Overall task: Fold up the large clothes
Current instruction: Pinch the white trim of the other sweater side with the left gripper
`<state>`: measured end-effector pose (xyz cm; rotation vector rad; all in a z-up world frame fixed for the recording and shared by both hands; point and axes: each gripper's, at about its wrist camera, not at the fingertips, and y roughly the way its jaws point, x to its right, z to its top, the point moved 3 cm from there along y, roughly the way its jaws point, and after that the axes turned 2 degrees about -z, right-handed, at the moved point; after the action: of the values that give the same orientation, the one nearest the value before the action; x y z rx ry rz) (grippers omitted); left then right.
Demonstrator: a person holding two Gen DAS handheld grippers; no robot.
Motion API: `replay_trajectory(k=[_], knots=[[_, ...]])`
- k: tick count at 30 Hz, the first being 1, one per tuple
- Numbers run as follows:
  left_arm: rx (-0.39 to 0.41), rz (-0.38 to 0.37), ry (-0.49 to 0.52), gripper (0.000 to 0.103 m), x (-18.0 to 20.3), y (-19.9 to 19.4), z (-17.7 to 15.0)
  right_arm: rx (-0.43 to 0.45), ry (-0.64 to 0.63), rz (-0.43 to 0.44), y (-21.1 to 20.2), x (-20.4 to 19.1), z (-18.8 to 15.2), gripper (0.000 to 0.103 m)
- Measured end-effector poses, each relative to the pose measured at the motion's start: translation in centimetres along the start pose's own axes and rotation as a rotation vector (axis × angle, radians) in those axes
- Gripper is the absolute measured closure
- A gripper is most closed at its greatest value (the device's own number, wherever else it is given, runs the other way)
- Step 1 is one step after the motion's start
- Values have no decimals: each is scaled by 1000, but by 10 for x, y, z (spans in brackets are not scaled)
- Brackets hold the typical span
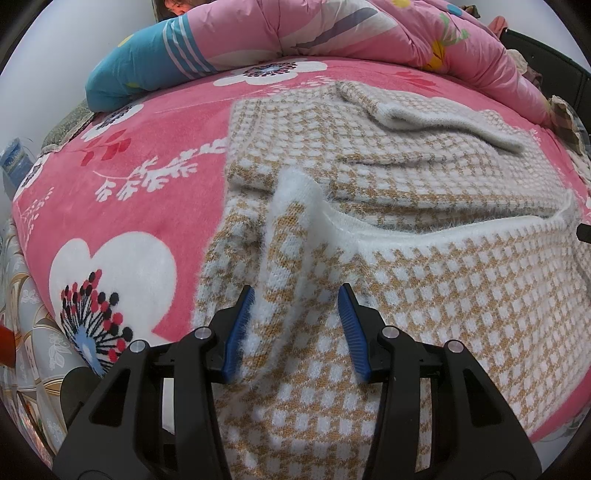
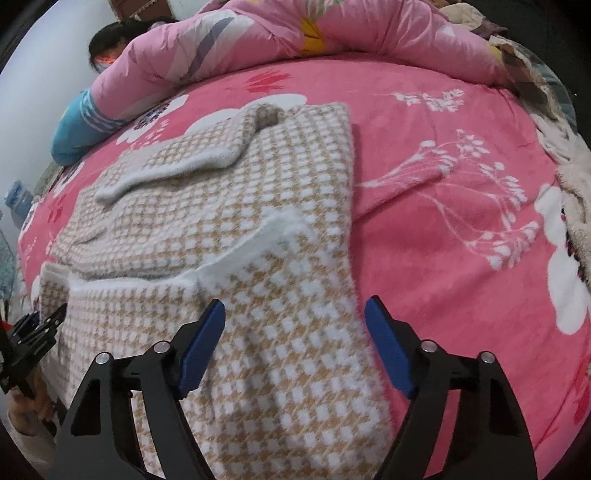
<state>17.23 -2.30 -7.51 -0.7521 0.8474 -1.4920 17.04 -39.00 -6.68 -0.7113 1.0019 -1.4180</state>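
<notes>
A tan-and-white checked sweater with fuzzy white hems lies partly folded on a pink flowered blanket. In the left wrist view my left gripper is low over the near left part. It is shut on a raised ridge of the knit that runs up to the white hem. In the right wrist view my right gripper is open over the sweater's near right edge. Fabric lies between its blue pads, and they do not press it. A sleeve lies folded across the far part.
A pink quilt is heaped along the far side of the bed, with a blue striped part at its left end. A person's head shows beside it. Other cloth lies at the right edge.
</notes>
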Motion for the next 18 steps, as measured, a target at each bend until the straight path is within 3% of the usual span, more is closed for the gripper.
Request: replay_trajectory(k=[18], knots=[[0, 2, 0, 58, 1, 0, -1, 15, -65, 15, -26, -20, -6, 49]])
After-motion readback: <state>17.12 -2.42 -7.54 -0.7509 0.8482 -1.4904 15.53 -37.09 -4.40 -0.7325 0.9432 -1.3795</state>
